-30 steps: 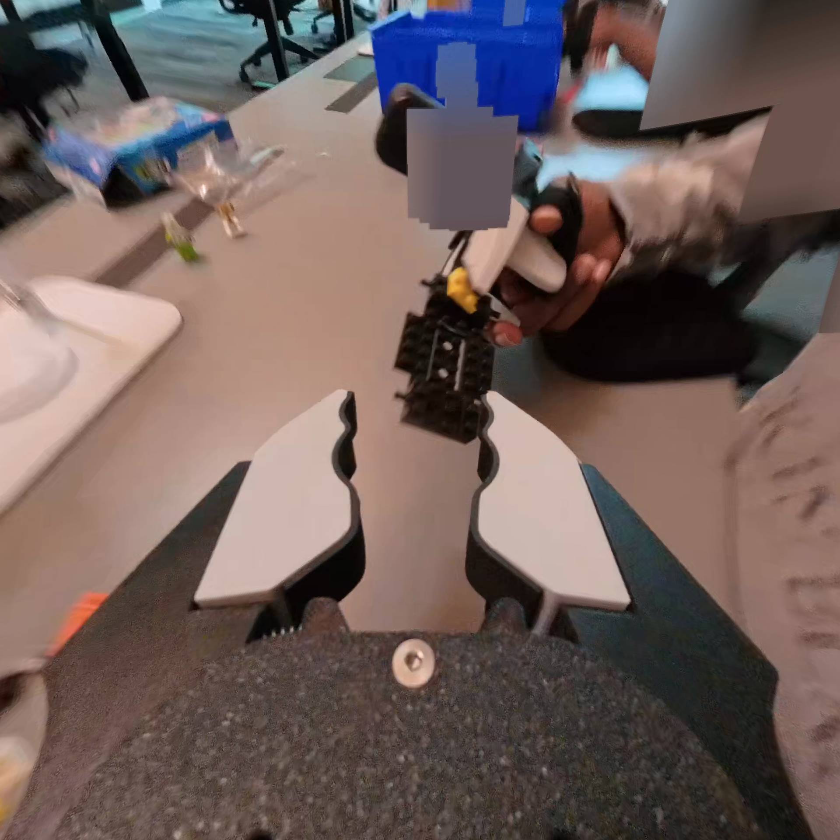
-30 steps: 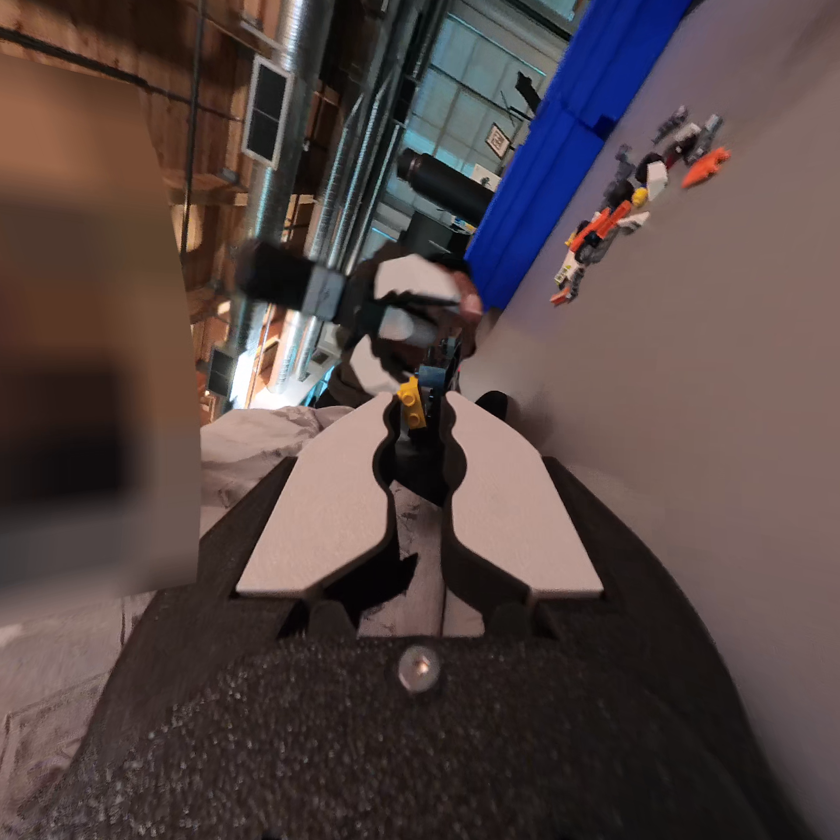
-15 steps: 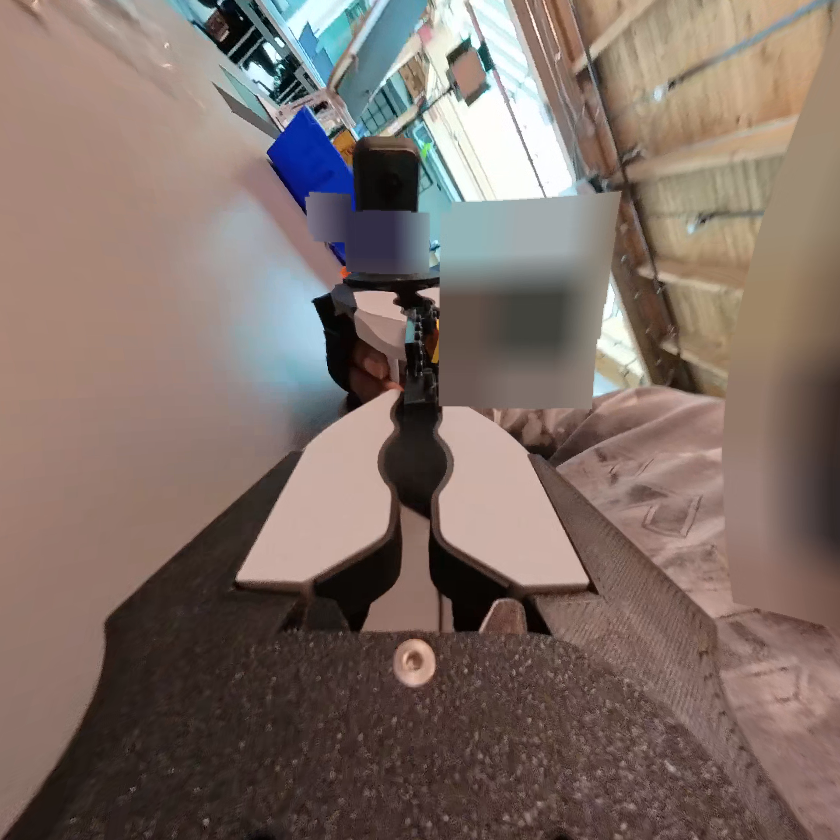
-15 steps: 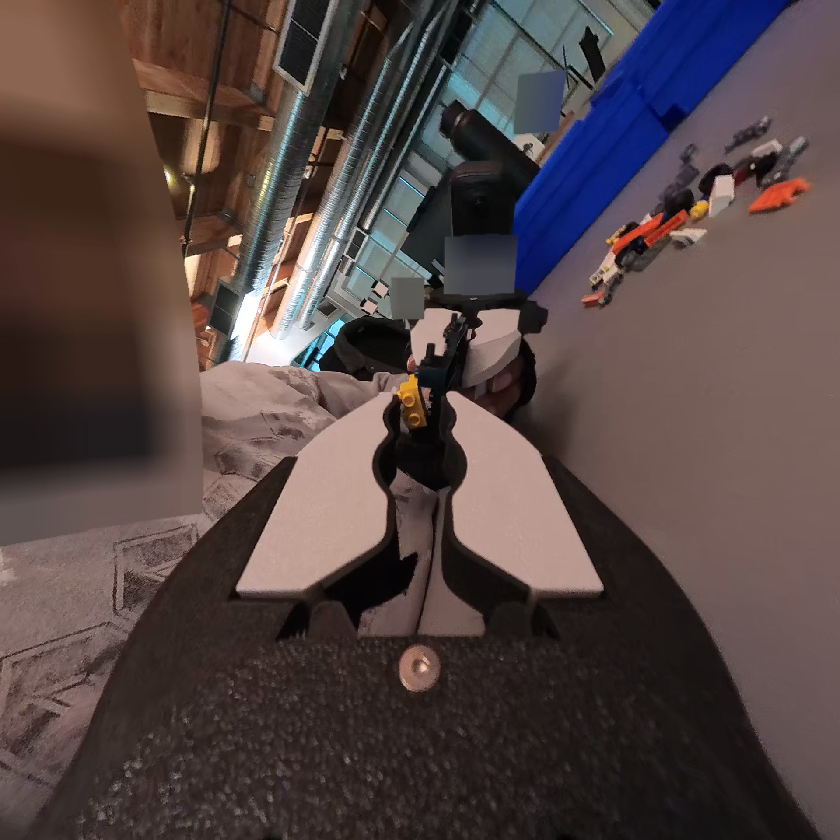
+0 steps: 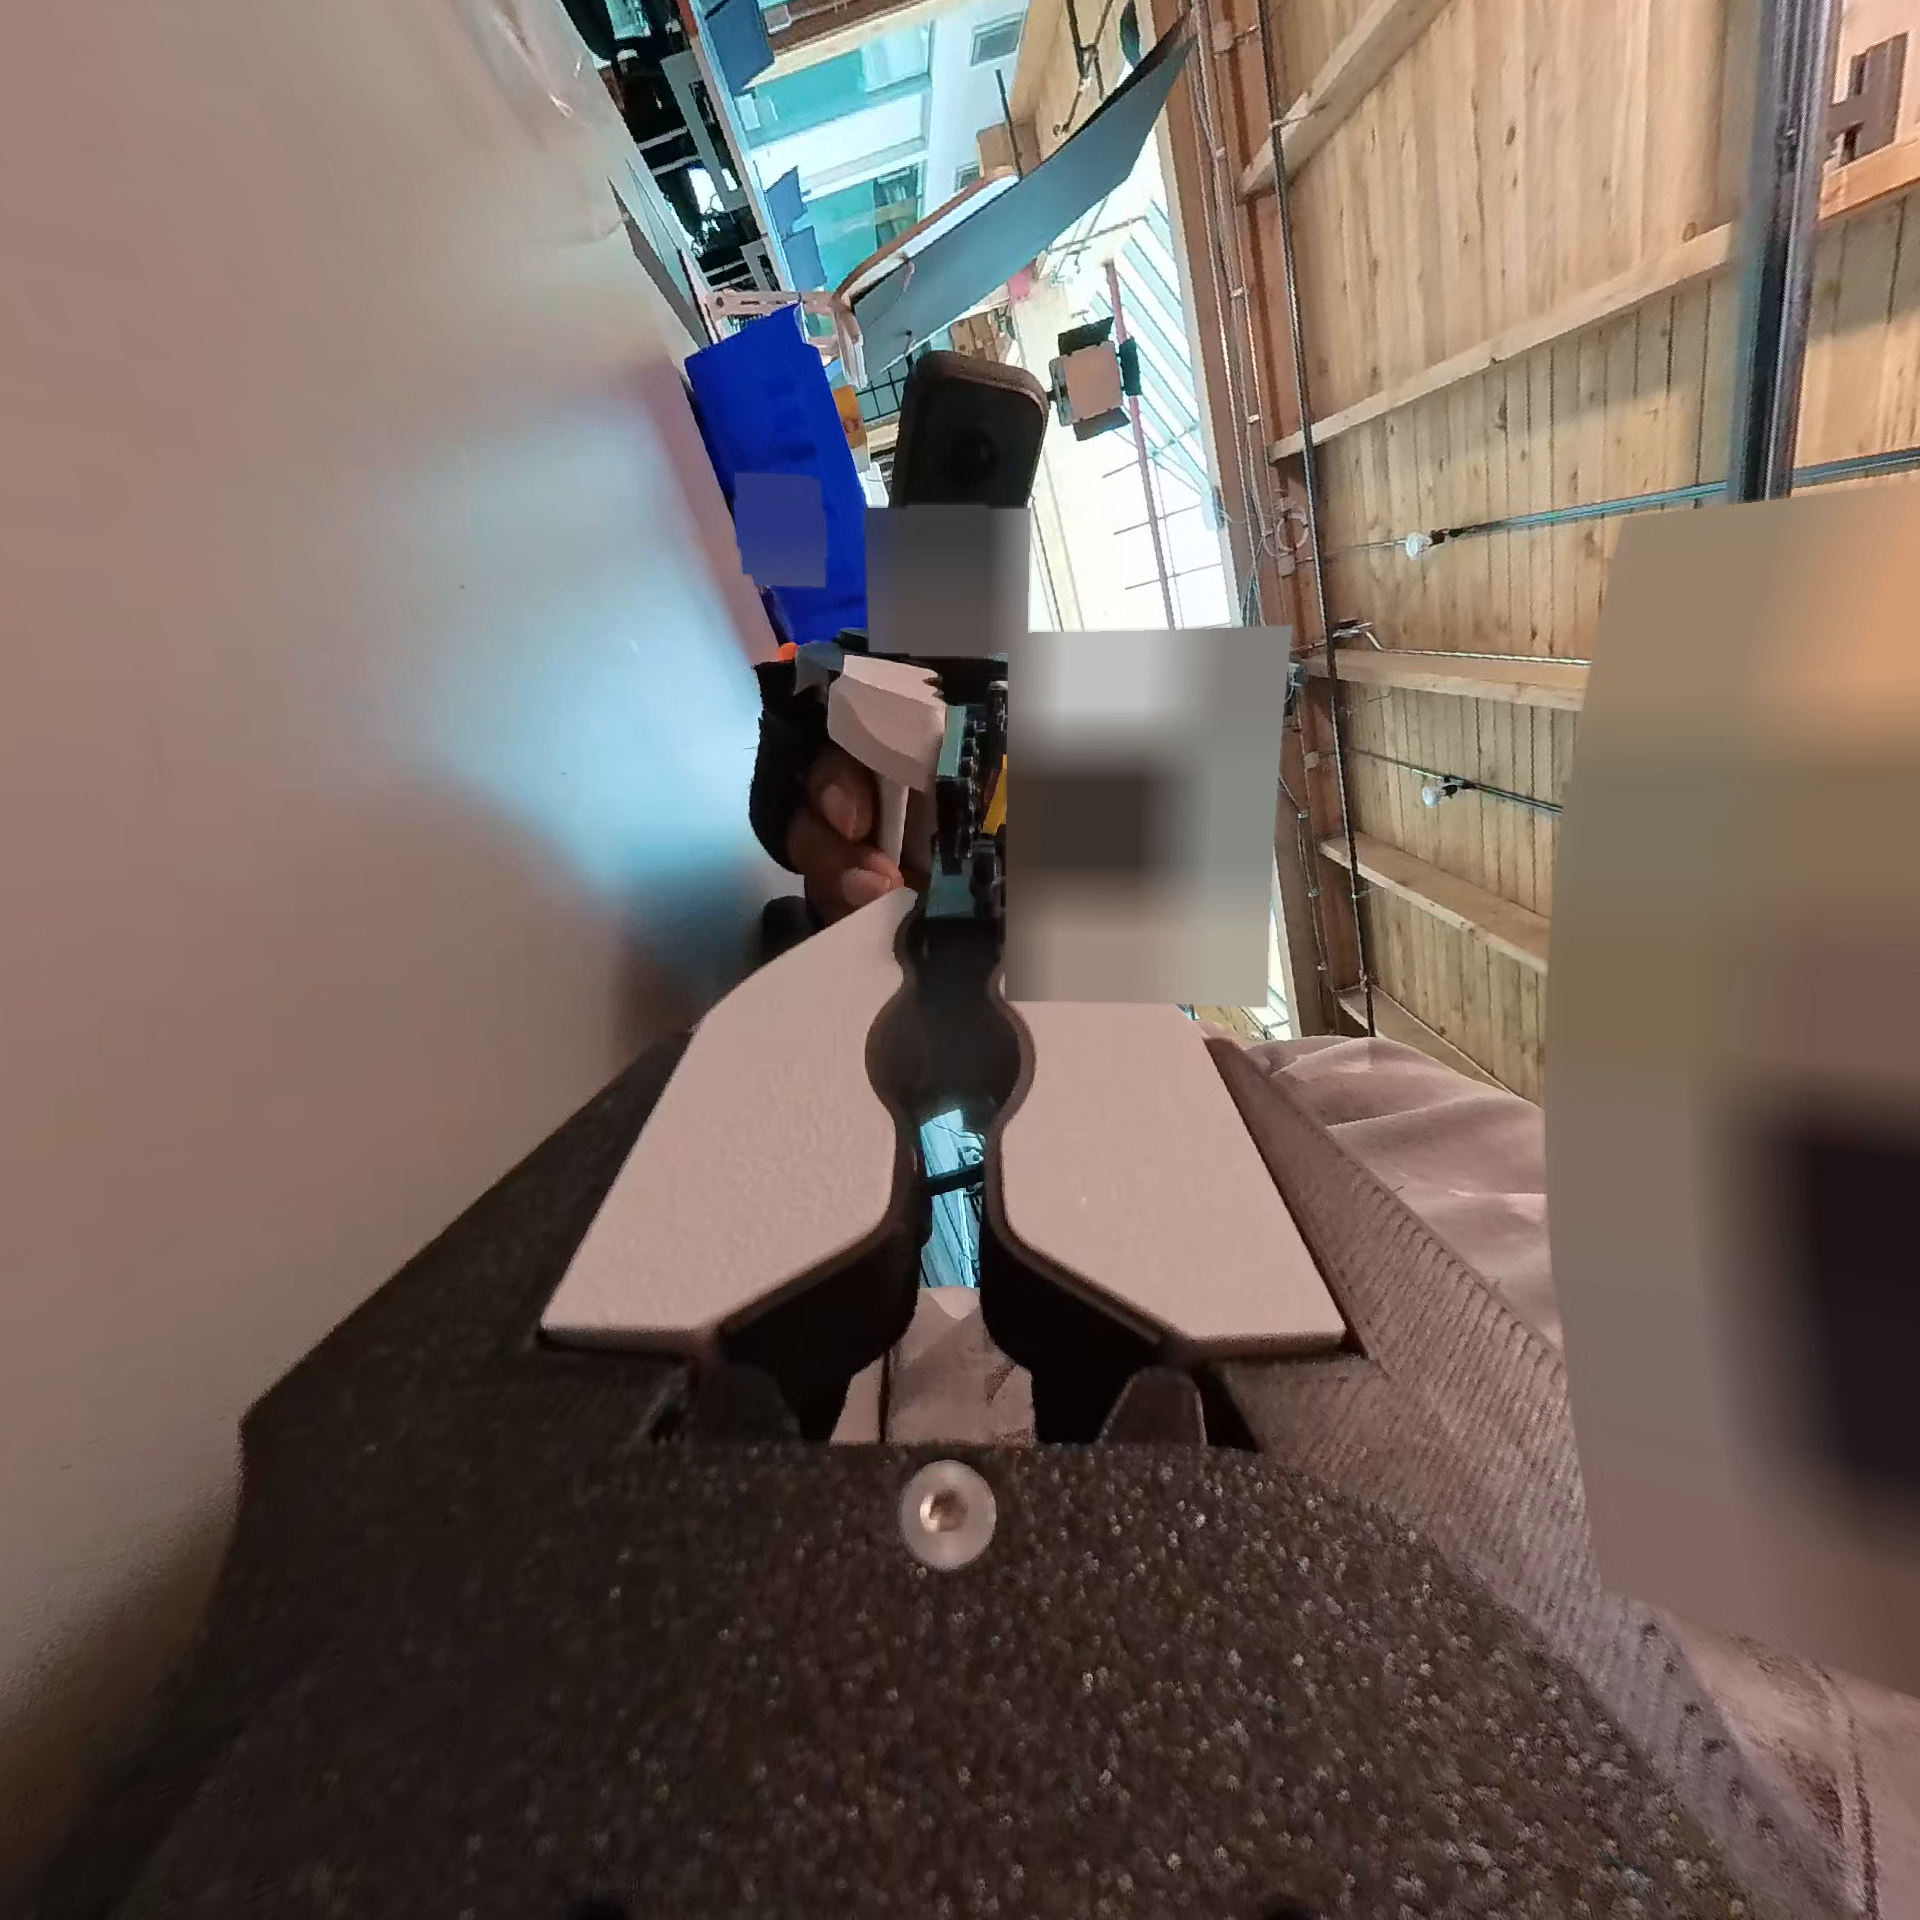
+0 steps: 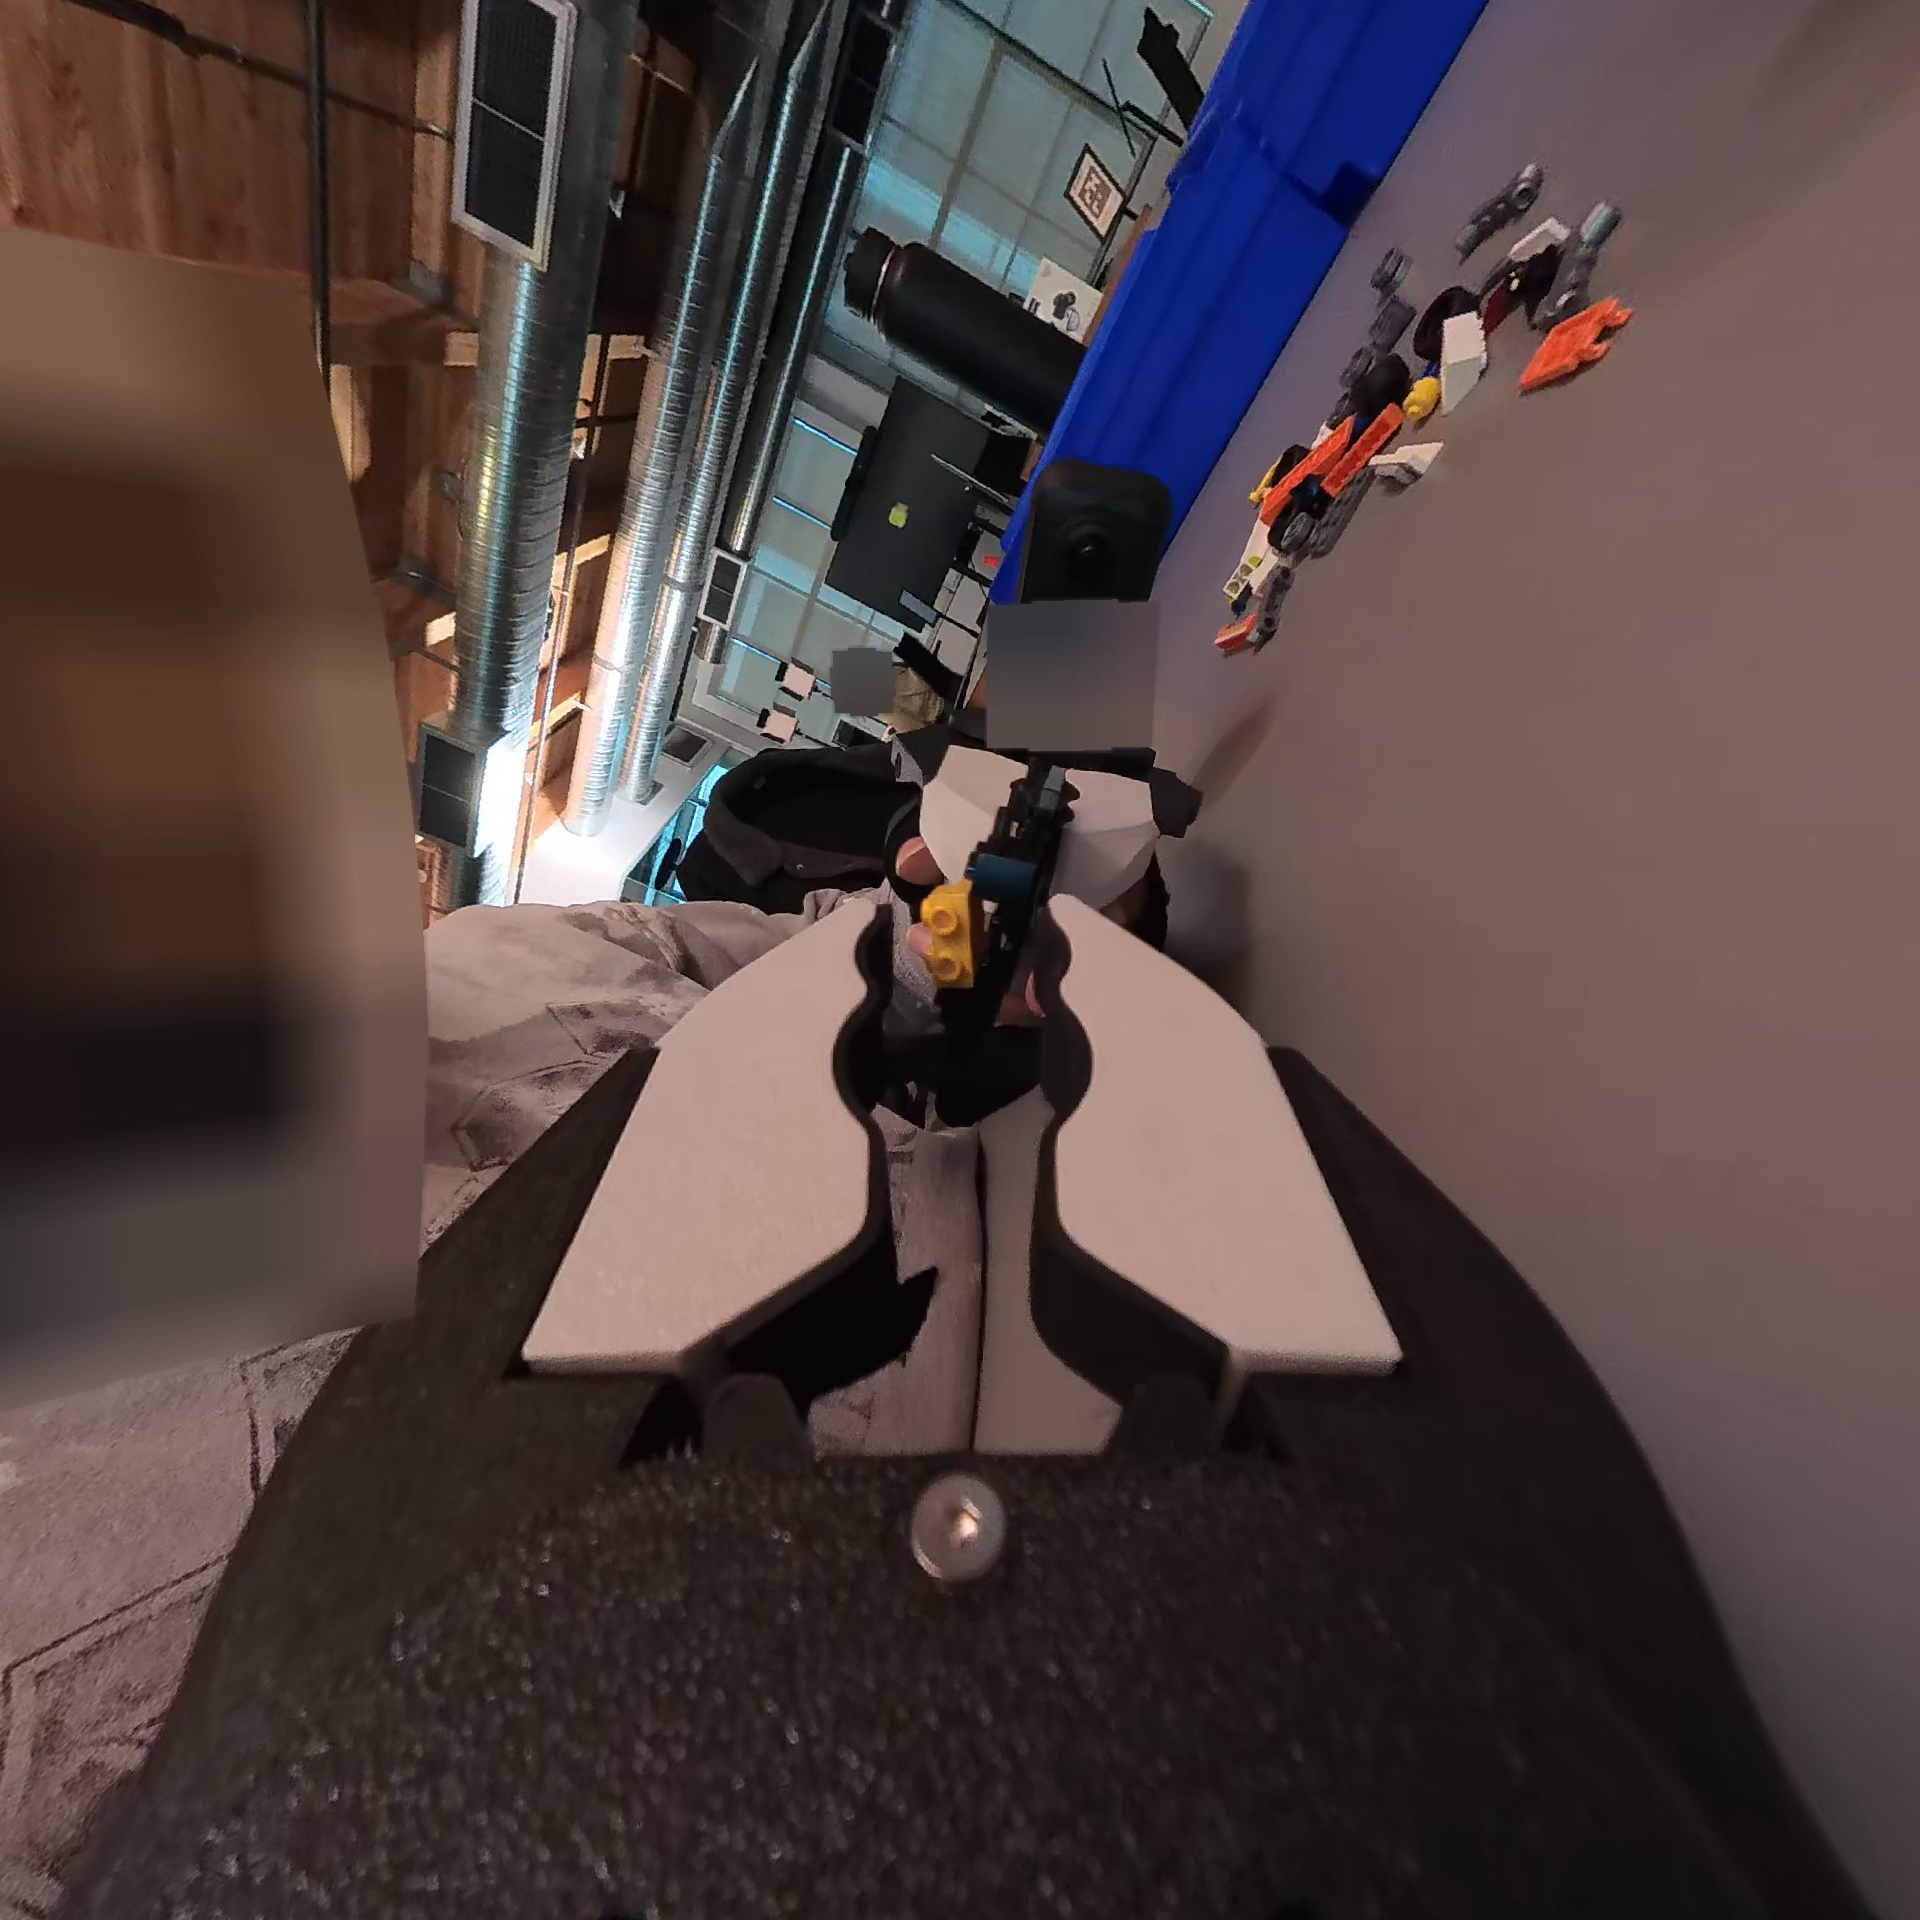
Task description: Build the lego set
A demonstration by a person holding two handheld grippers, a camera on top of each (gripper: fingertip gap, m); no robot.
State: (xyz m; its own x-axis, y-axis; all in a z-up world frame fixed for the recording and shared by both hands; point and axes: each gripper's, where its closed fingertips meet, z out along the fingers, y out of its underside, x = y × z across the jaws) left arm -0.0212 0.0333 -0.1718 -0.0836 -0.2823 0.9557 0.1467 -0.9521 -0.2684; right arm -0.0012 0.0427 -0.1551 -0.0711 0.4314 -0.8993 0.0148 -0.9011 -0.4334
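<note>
Two hand-held grippers meet end to end above a grey counter (image 6: 1558, 935), sharing a black lego assembly (image 6: 1003, 904) that carries a yellow brick (image 6: 951, 935). The right gripper (image 6: 961, 935) has its jaws closed on one end of the assembly; the left gripper (image 5: 951, 914) has its jaws clamped on the other — both views are rolled sideways. Loose lego pieces (image 6: 1371, 436) — orange, white, grey — lie well apart on the counter, near a blue bin (image 6: 1247, 208).
</note>
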